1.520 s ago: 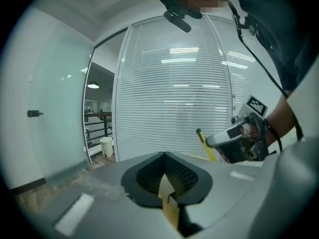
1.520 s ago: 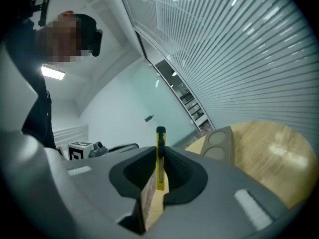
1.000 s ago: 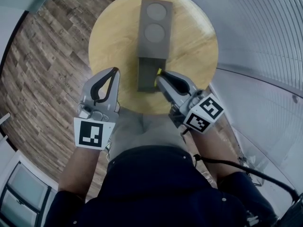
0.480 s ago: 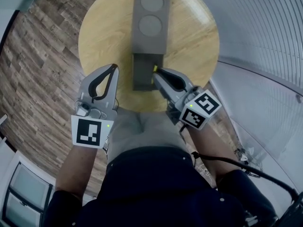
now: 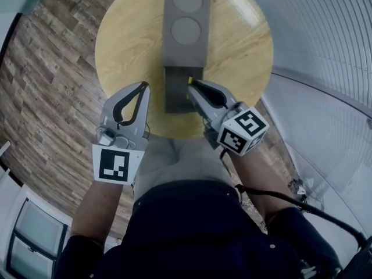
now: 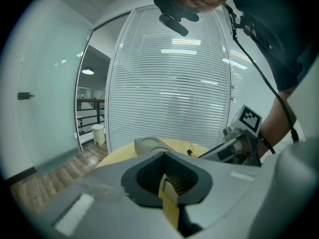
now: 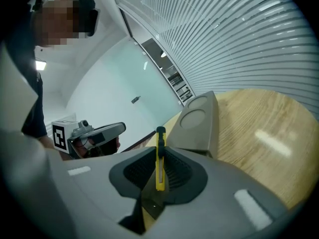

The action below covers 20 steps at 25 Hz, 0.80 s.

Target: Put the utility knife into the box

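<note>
Already gripped, not yet boxed. Left gripper [image 5: 143,87] hangs over the counter [image 5: 125,45], fingers together on nothing. Box [image 5: 185,34] seems open. Right gripper [image 5: 192,85] clamps the knife [image 7: 159,159] at its edge; lowering and release are left.

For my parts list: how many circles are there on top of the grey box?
2. Both are on the far part of the box: the farther circle, the nearer circle. None appears hidden.
</note>
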Available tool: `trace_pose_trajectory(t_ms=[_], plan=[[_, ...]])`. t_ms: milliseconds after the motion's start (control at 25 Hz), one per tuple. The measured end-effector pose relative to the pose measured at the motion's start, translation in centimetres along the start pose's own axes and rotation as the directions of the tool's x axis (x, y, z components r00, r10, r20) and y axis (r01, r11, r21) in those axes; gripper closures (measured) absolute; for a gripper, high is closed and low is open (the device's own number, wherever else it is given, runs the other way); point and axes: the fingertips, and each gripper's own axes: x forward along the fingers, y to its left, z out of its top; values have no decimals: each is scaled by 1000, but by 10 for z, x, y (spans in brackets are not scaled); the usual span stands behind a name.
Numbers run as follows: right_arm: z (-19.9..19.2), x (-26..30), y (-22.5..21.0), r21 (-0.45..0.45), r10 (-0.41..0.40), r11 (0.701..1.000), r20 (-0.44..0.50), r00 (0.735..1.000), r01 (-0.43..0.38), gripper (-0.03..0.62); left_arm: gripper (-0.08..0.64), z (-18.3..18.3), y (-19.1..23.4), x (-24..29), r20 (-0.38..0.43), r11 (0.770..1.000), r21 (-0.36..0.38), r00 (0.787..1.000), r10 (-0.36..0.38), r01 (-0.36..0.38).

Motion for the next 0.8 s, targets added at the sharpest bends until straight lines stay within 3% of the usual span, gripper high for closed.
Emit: trace_pose_trajectory(t_ms=[240, 800], plan=[[-16, 6, -14, -13, -37, 999, -82, 996, 36, 535, 557, -8, 4, 5, -5, 1000, -19, 1000, 5, -5], [-34, 17, -25, -87, -97, 993, -174, 980, 83, 535, 557, -26, 10, 10, -7, 994, -96, 999, 48, -49]])
